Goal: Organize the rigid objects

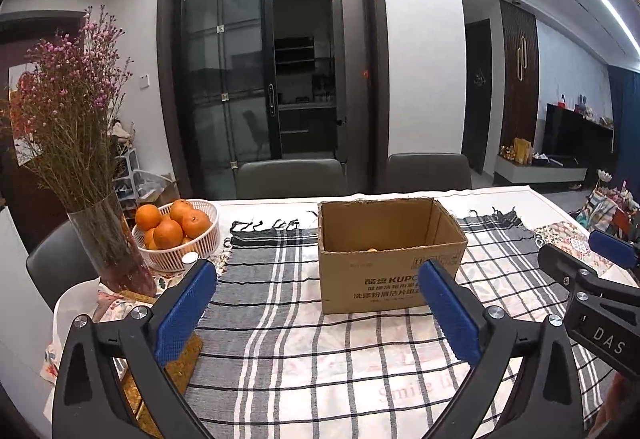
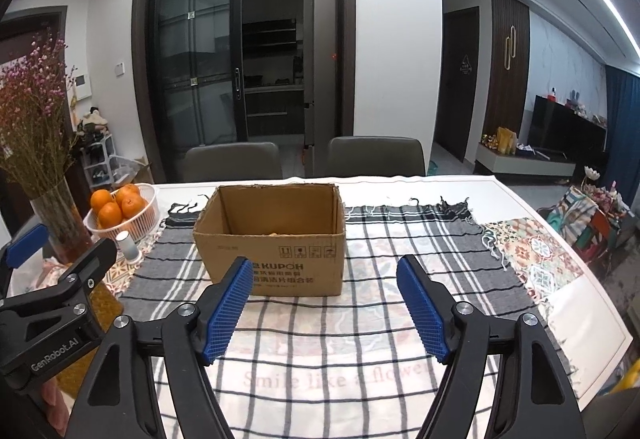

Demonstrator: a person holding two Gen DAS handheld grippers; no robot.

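Both tongs we hold spread wide and empty above the tabletop (image 2: 592, 323): left tongs (image 1: 320, 311), right tongs (image 2: 324, 303). Ahead, the open brown cardboard box (image 2: 272, 239) stands on the grey checked cloth (image 2: 360, 319). Round orange fruits (image 1: 168, 227) sit in the white slotted basket (image 1: 180, 255), left of the box, beside the glass flower vase (image 1: 112, 243).

Oranges (image 1: 168, 225): heaped in white slatted basket (image 1: 200, 247) (table's left).
Cardboard box (image 2: 272, 239): stood upright, open-topped, on checked cloth.
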